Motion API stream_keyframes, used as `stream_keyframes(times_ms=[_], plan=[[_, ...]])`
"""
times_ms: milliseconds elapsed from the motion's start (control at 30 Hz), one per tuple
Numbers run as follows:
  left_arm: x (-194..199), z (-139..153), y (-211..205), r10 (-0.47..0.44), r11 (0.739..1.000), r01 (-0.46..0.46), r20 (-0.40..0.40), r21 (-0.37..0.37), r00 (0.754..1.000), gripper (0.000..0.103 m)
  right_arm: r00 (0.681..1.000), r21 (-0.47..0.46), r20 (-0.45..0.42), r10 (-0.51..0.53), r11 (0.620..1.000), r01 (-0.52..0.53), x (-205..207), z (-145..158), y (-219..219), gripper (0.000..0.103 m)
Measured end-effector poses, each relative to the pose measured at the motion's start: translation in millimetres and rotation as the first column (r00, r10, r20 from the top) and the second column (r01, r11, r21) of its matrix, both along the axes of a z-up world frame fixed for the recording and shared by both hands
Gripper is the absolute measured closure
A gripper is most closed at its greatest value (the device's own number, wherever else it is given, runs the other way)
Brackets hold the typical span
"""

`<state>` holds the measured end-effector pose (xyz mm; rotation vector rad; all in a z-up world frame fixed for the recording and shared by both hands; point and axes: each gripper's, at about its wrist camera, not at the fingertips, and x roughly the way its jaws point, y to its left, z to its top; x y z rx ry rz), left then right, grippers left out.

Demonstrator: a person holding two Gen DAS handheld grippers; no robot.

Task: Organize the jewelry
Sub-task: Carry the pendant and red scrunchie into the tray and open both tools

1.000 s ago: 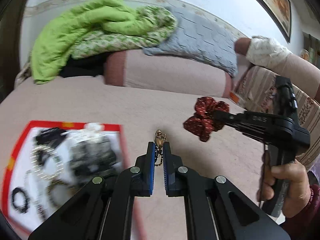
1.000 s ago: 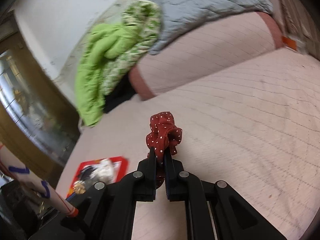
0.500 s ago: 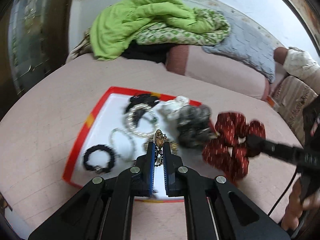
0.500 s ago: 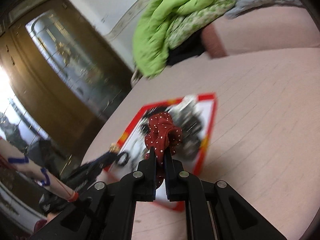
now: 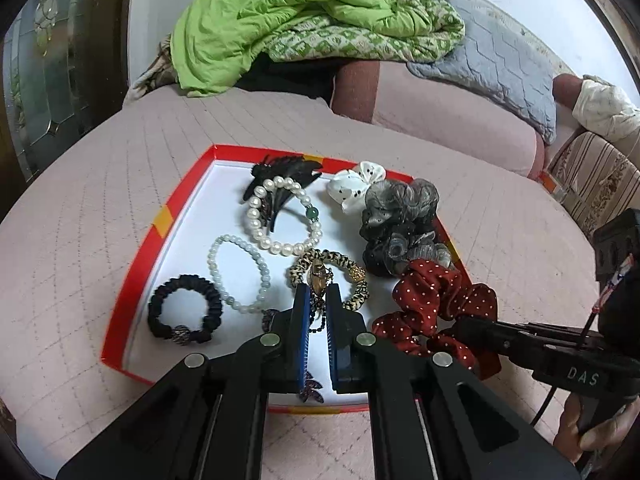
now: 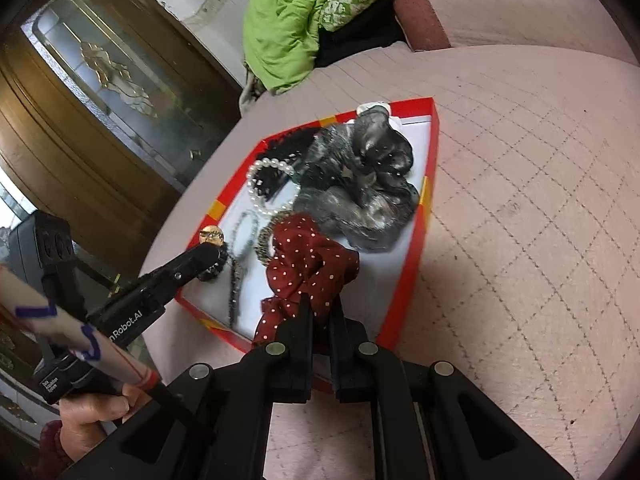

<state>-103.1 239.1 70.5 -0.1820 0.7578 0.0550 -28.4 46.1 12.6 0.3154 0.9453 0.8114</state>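
Your left tool [image 5: 318, 300] is clamped on a gold pendant with a dark chain [image 5: 319, 280]; the chain hangs straight down over the red-rimmed white cardboard tray [image 5: 138, 240]. Your right tool [image 6: 320, 312] grips a dark red white-dotted fabric scrunchie [image 6: 308, 260] above the tray's near right corner, its folds pointing away from you. Inside the tray: a white pearl bracelet [image 5: 280, 216], a black elastic hair tie [image 5: 184, 308], a grey-black organza scrunchie [image 5: 400, 220]. The tray rests on the pink quilted bed [image 5: 80, 220].

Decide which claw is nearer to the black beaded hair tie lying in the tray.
Left. The left claw hovers just right of the black hair tie, gripping a gold-charm chain. The right claw sits farther right, holding the red scrunchie.
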Motion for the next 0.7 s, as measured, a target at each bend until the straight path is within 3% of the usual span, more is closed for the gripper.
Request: stream_keyframes(times_ms=[267,700], plan=[[10.5,-7.1,-1.8,0.009,1.0,-0.009,-0.027,0.015,1.0,0.096,0.999,-0.082,0.048,0.003,0.997,0.001,2.2,0.5,4.6,0.095],[11.0,-14.2,2.3,0.015,0.999,-0.013,-0.056,0.034,0.998,0.096,0.997,-0.113,0.074,0.011,0.994,-0.003,-2.4,2.5,5.5,0.094]])
